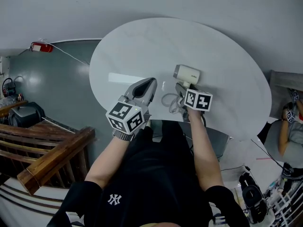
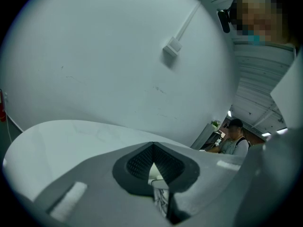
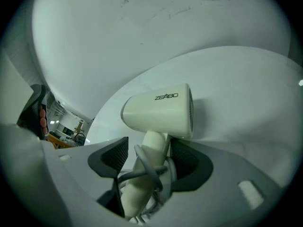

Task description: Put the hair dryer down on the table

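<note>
A cream hair dryer (image 1: pixel 186 74) lies on the round white table (image 1: pixel 213 46), just right of its middle near the front edge. In the right gripper view its body (image 3: pixel 161 111) rests over the tabletop (image 3: pixel 246 89), with the handle and a wrapped grey cord (image 3: pixel 142 171) running back between the jaws. My right gripper (image 1: pixel 182 88) (image 3: pixel 149 157) is open around that handle, with a gap showing at the left pad. Loose cord (image 1: pixel 169 102) loops on the table beside it. My left gripper (image 1: pixel 147 85) (image 2: pixel 154 162) is shut and empty, left of the dryer above the table (image 2: pixel 57 141).
A wooden railing (image 1: pixel 47 150) stands at the lower left. A red object (image 1: pixel 41 47) with a white cable sits on the floor at the far left. A seated person (image 1: pixel 291 122) is at the right edge, with a dark bag (image 1: pixel 253 197) on the floor below.
</note>
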Demonstrator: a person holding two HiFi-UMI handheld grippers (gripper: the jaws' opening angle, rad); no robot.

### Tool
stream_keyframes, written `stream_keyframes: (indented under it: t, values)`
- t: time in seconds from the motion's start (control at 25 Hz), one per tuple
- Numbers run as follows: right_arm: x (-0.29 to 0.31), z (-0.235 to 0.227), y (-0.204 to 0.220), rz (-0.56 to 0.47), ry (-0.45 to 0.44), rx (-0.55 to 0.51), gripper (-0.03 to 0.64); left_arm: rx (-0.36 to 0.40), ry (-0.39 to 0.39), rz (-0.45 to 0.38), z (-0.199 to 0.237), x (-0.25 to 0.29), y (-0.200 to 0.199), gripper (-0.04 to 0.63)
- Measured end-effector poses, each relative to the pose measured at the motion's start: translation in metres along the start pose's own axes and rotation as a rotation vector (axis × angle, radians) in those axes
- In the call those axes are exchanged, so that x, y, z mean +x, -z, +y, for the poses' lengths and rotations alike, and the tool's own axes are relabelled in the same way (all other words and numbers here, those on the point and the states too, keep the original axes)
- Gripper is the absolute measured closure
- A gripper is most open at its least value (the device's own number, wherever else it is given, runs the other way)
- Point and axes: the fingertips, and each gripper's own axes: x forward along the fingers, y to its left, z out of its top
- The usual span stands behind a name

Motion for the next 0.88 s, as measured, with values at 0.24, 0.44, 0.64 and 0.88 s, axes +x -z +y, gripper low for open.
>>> stream_keyframes:
  t: [0.24, 0.44, 0.64, 0.88]
  values:
    - [-0.026, -0.002, 0.001, -0.034, 0.033, 0.009, 0.311, 0.014, 0.059, 0.021, -0.017, -0.003, 0.011, 0.595]
    - [-0.059, 0.006, 0.001, -0.113, 0.071, 0.004, 0.331, 0.028, 0.114, 0.024, -0.031, -0.017, 0.015, 0.595]
    - [-0.086, 0.033, 0.001, -0.224, 0.072, -0.034, 0.395, 0.047, 0.157, 0.017, -0.043, -0.040, 0.016, 0.595]
    - [-0.131, 0.085, -0.001, -0.392, 0.040, -0.054, 0.522, 0.073, 0.195, -0.002, -0.055, -0.082, 0.014, 0.595]
